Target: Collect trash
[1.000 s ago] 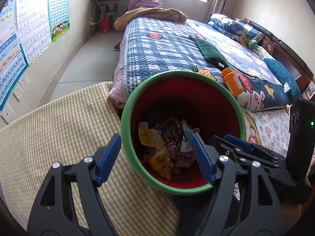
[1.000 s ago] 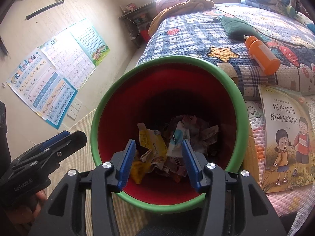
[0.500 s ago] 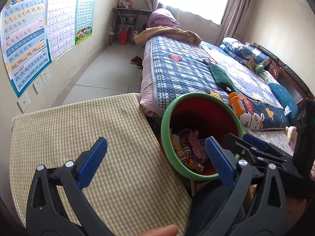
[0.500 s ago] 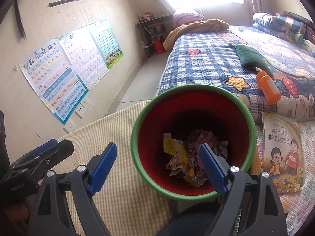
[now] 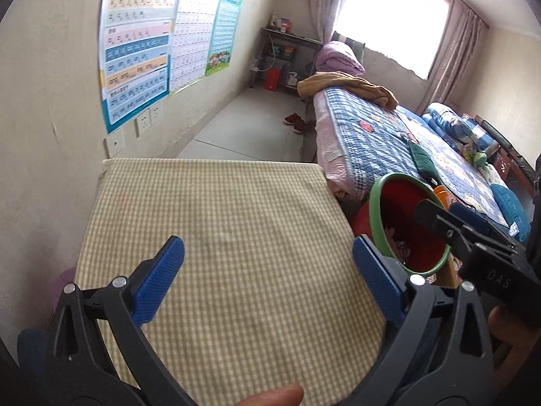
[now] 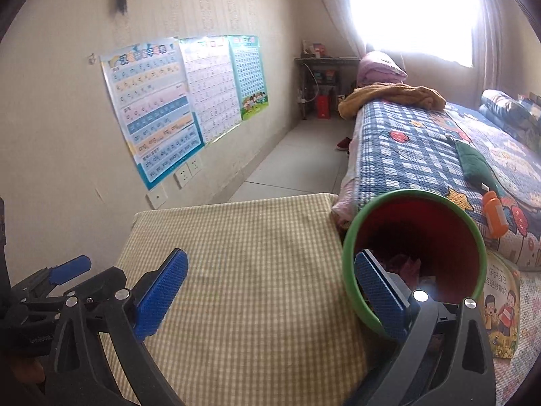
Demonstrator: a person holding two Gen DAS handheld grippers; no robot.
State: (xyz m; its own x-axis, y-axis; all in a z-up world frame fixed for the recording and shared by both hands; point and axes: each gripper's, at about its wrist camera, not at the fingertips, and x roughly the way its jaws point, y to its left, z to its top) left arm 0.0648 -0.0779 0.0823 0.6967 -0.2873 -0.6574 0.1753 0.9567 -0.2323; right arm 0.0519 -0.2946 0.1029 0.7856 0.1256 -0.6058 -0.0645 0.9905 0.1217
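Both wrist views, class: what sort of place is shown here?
Most likely a child's bedroom at home: a bed under a blue checked patchwork quilt, learning charts taped to the wall, and a children's picture book beside the green-rimmed red bin.

Home bedroom, child's by look. Bed (image 6: pixel 405 155) under blue checked cartoon quilt, folded blankets (image 6: pixel 382 67) stacked at far end. Learning charts (image 6: pixel 152 108) taped to wall above sockets. Curtained window (image 5: pixel 392 17). Picture book (image 6: pixel 500 308) lying on bed edge. Shoes (image 5: pixel 294 120) on tiled floor.
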